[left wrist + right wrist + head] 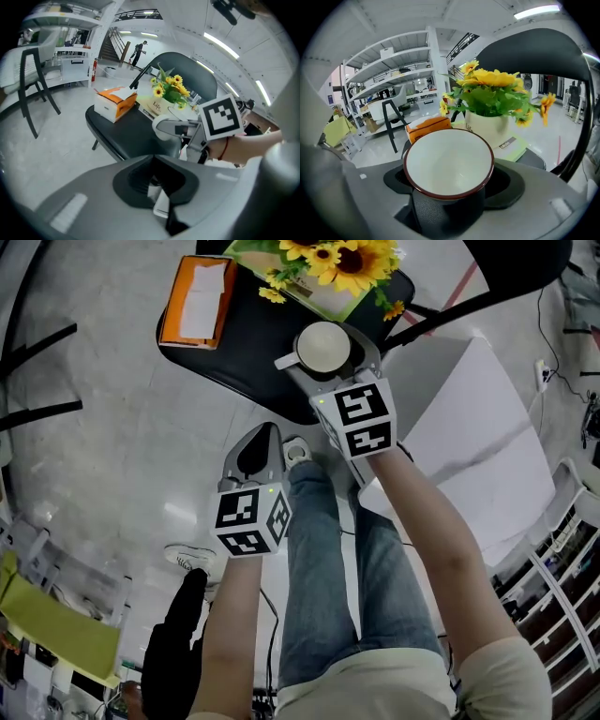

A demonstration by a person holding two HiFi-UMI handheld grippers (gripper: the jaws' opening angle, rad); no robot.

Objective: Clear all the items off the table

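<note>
Above the table (244, 343) edge, gripping the cup (448, 161) upright in the right gripper (449, 186). Holding the left gripper (261, 448) closed, well short of the box (195, 298).

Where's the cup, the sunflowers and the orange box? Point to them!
cup (447, 161), right gripper view, its white inside.
sunflowers (354, 257), head view, the biggest bloom's dark middle.
orange box (195, 298), head view, its pale top.

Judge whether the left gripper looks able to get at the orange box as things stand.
Probably yes. The orange box sits at the left edge of the black seat with nothing before it; the left gripper is shut and empty, so it must open first.
</note>
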